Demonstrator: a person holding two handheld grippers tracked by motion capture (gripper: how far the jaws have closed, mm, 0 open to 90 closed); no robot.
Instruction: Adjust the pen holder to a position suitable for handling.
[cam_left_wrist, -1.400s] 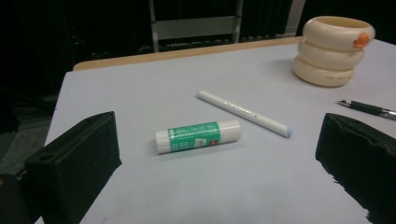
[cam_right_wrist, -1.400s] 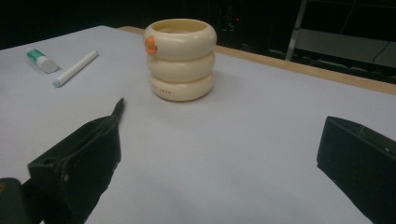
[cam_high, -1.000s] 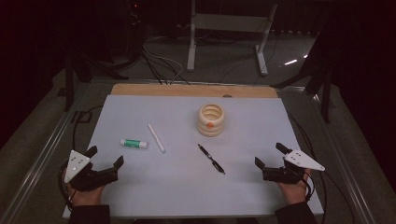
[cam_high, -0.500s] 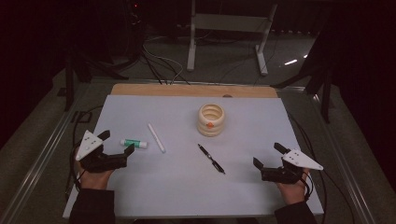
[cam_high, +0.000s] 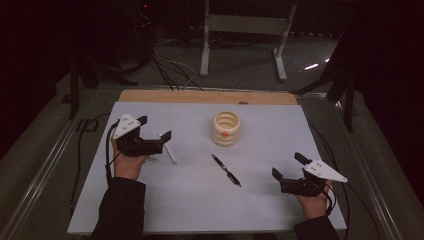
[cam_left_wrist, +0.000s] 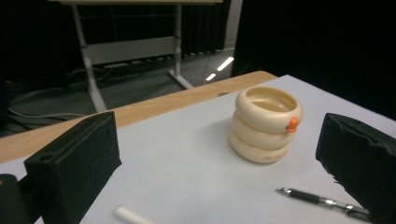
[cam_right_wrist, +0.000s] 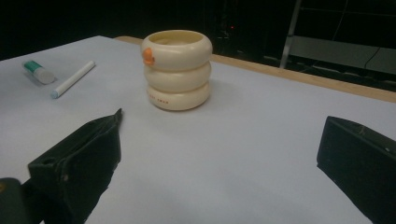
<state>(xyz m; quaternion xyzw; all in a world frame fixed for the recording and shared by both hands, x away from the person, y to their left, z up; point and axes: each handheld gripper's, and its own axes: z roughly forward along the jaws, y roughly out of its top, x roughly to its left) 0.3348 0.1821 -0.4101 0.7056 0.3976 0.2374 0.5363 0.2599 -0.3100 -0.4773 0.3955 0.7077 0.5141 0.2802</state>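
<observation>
You are holding the left gripper (cam_high: 153, 128) with its jaws spread wide and nothing between them, left of centre in the high view, right over the white stick (cam_high: 170, 153) that lies on the white table (cam_high: 260, 210). In the left gripper view the end of that stick (cam_left_wrist: 132, 216) is poking in at the bottom edge, between the two black jaws and below them. In the right gripper view it is lying whole (cam_right_wrist: 73, 79) at the upper left, just beside a green-capped tube (cam_right_wrist: 38, 72).

The stick is looking like a thin, light, rigid rod, probably chalk or a slim marker, so it is likely to roll and, if chalk, to snap under a hard squeeze. You are best placed taking it across its middle, jaws square to its length, with a gentle close.

Its long axis is running, in the high view, from upper left to lower right at a steep angle; which end is the tip I cannot tell.

You are holding the right gripper (cam_high: 288, 166) released and empty at the lower right of the high view, well apart from the black pen (cam_high: 226, 170) and the cream ringed cup (cam_high: 226, 128) at centre.
</observation>
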